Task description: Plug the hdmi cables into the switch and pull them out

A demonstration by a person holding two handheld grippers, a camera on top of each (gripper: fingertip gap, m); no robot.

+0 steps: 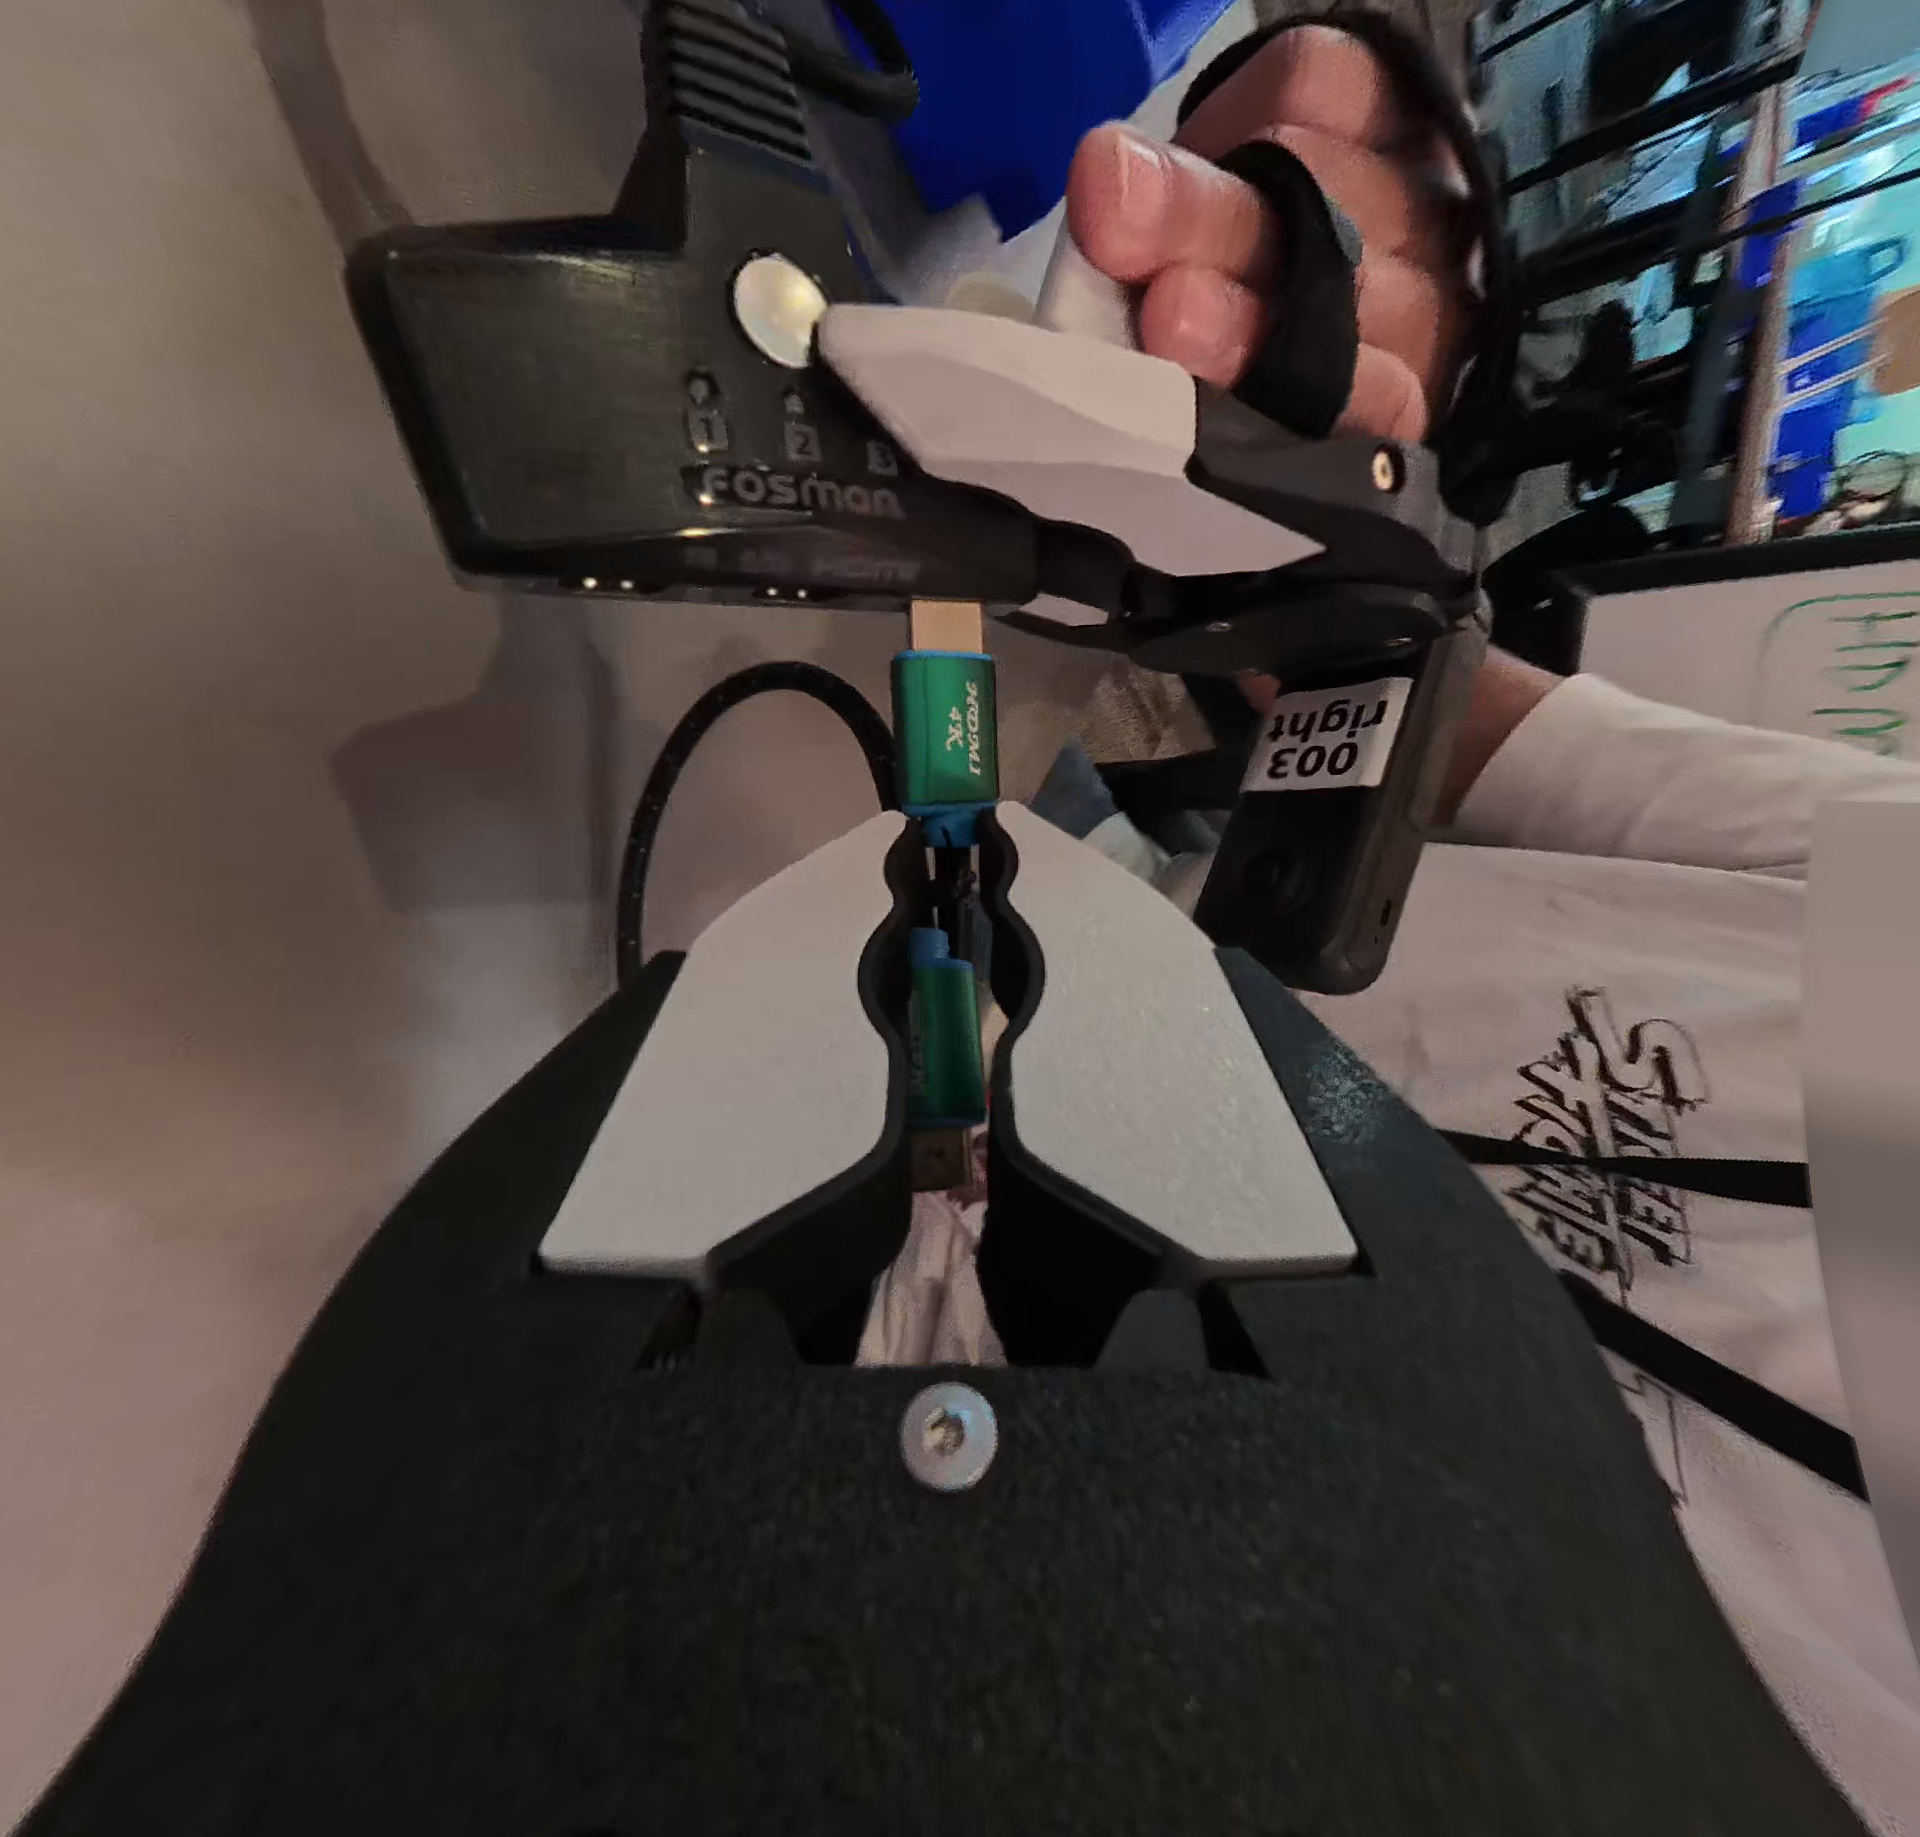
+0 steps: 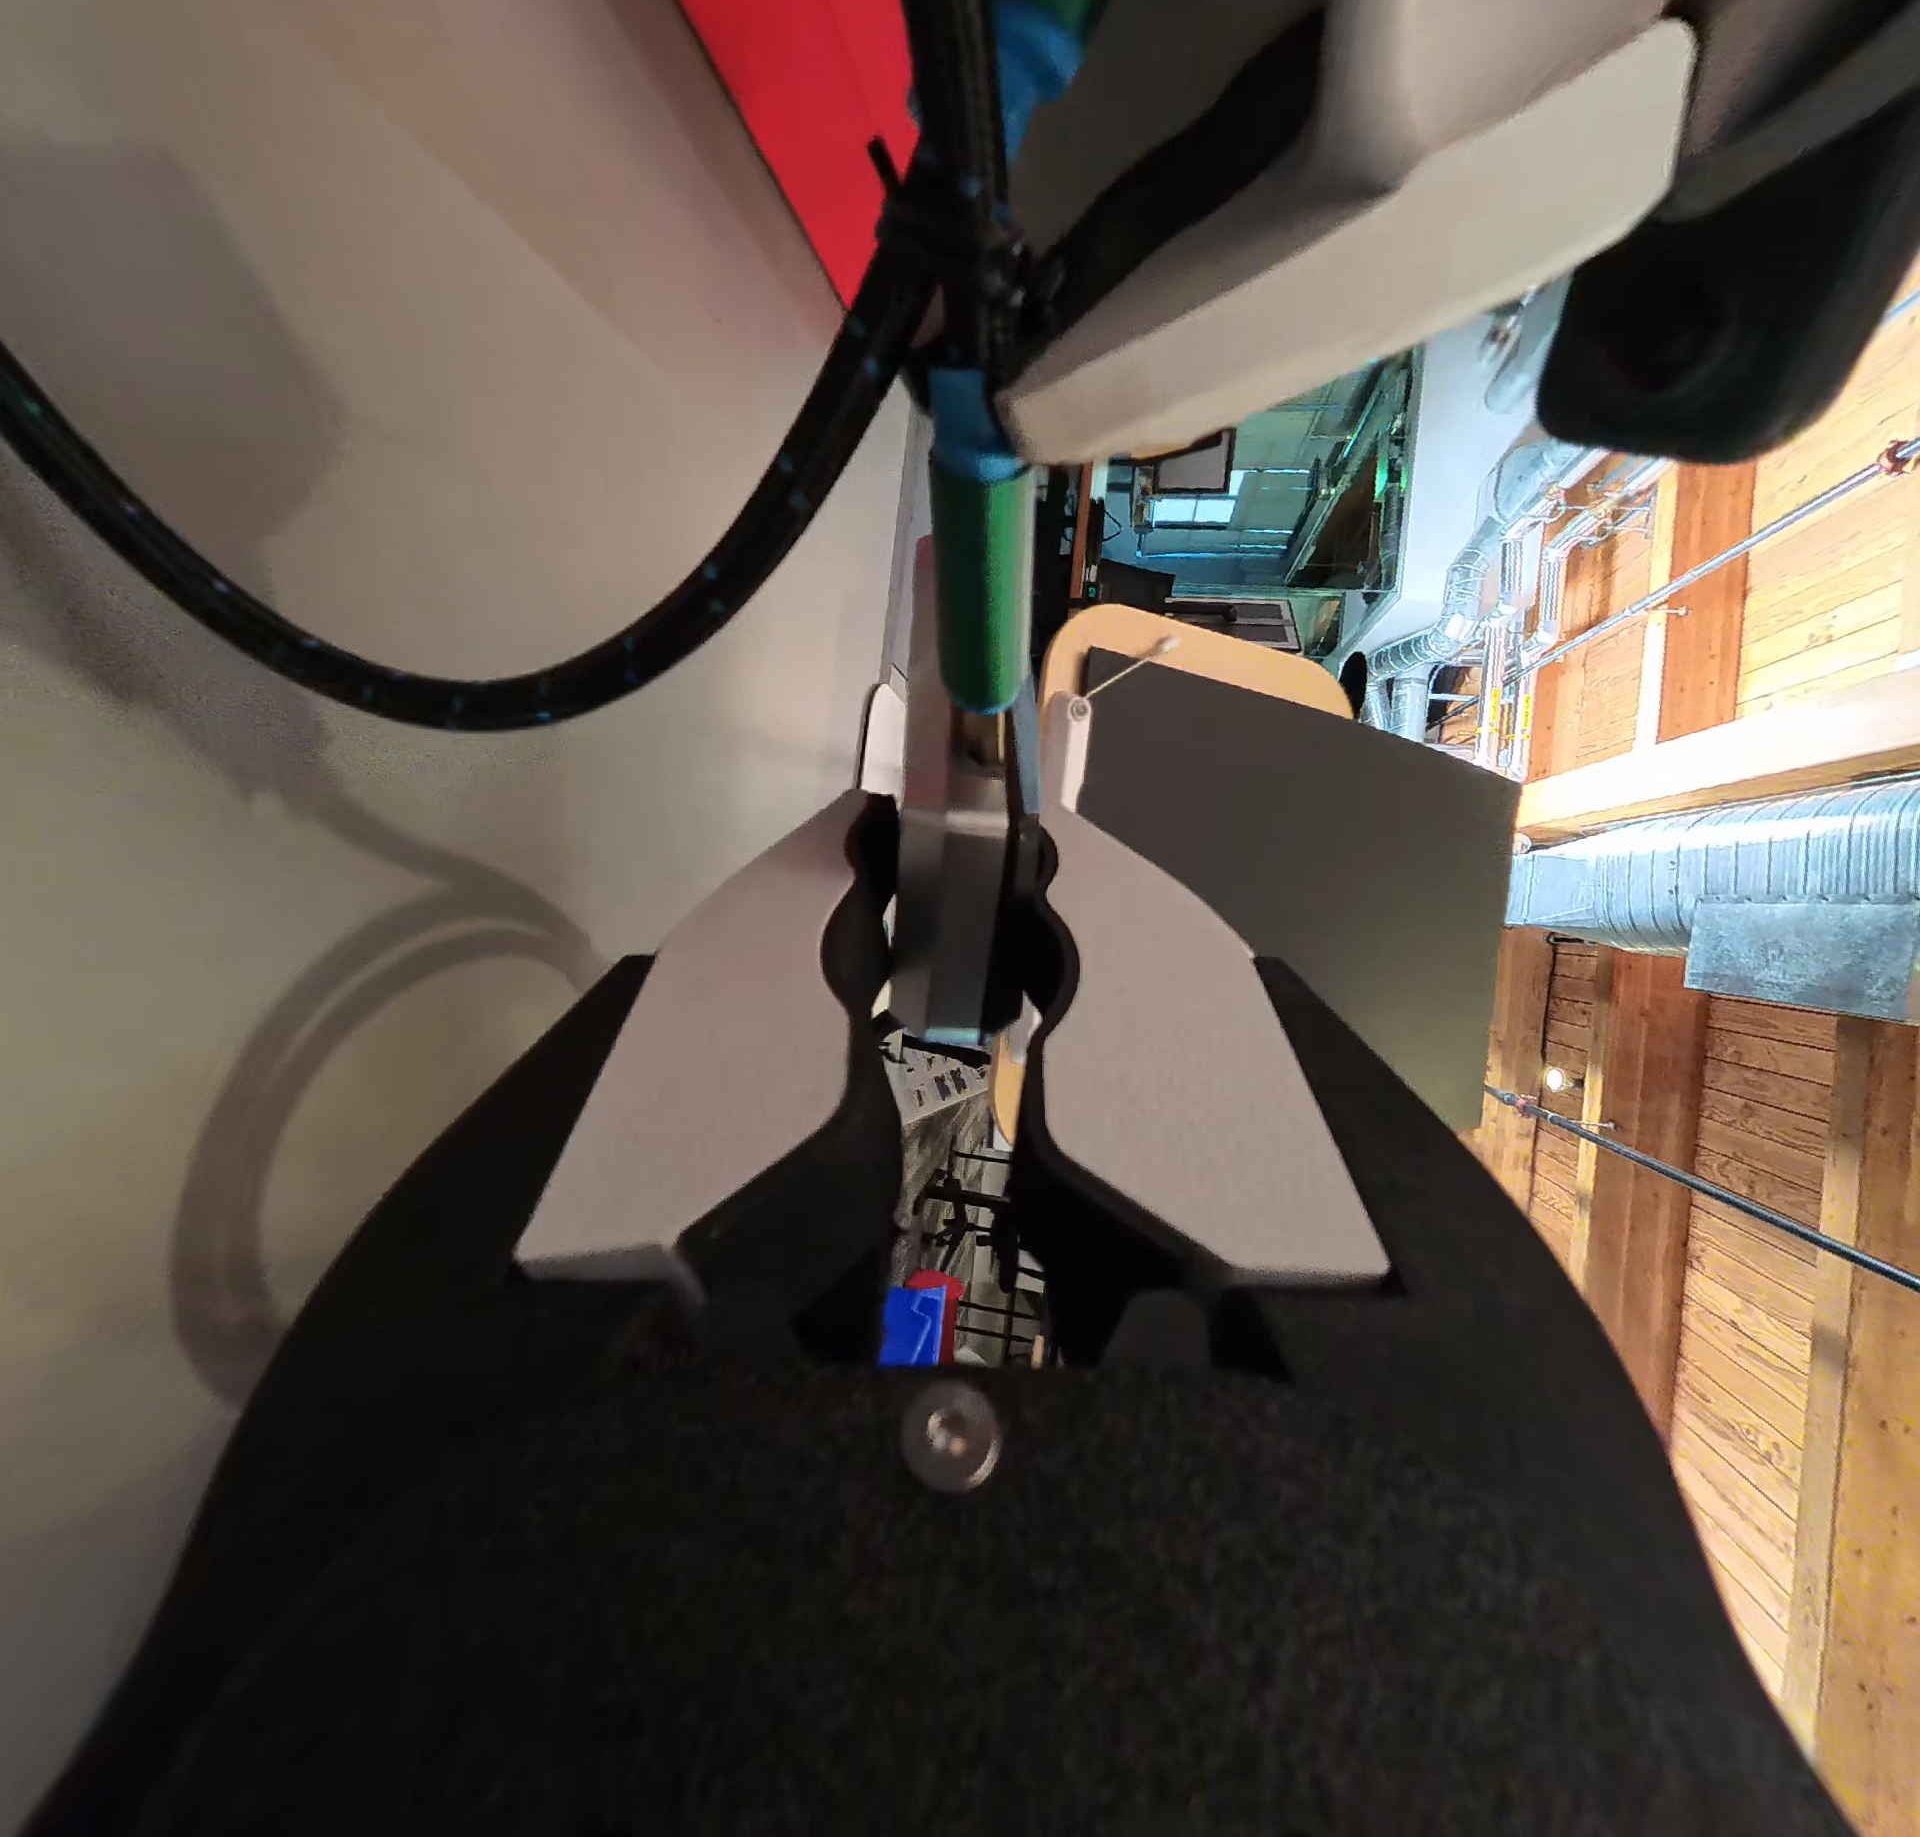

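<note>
A black HDMI switch point(image 1: 582, 405) is held up off the table. My right gripper point(image 1: 997, 437) comes in from the right and is shut on its right end. In the right wrist view my right gripper point(image 2: 956, 821) clamps the switch's edge point(image 2: 940, 925). My left gripper point(image 1: 951, 821) is shut on the blue collar just behind a green HDMI plug point(image 1: 943, 727). The plug's metal tip point(image 1: 945, 629) meets a port on the switch's front edge; how deep it sits is hidden. The cable's other green plug point(image 1: 940, 1049) hangs between my left fingers. The plug point(image 2: 982, 582) and left gripper point(image 2: 1340, 177) also show in the right wrist view.
A second black cable point(image 1: 727, 52) is plugged into the back of the switch. The braided cable point(image 2: 312, 644) loops over the beige table point(image 1: 208, 748). A person's hand point(image 1: 1247, 260) holds the right gripper. A blue bin point(image 1: 1039, 42) and a red box point(image 2: 790, 73) stand behind.
</note>
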